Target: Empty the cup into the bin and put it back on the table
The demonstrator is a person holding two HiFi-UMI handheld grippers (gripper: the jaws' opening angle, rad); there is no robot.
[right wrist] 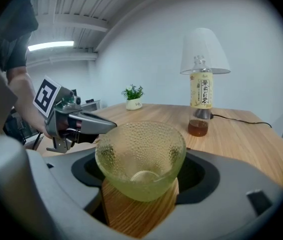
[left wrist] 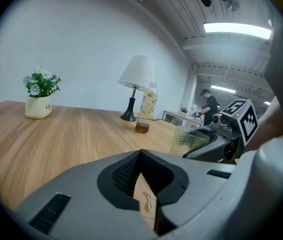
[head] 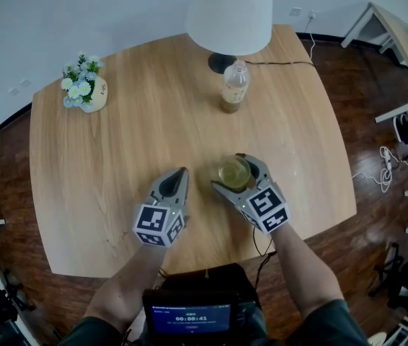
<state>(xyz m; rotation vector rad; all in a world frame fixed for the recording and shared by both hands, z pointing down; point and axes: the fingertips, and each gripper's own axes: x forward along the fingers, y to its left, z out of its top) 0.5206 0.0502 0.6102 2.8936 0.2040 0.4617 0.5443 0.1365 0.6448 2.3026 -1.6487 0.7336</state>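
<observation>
Right gripper is clenched on the cup, a pebbled greenish glass one. In the right gripper view both jaws sit against its sides, and the cup stands upright between them, low over the wood or on it; we cannot tell which. It is at the near part of the wooden table, right of centre. Left gripper is just beside it on the left, not touching the cup. Its jaws are closed together to a point with nothing in them, and in the left gripper view we see only a thin wedge of table through the gap. Both marker cubes face up toward the head camera, forearms coming in from the bottom edge. A bottle with brown liquid in its bottom stands upright further back, just in front of the lamp, whose dark base is touching or nearly touching it. A cable runs from the lamp base off to the right. A small pot of white and blue flowers sits at the far left corner, well apart from everything else. A device with a lit screen sits at the person's chest, bottom of the head view.
</observation>
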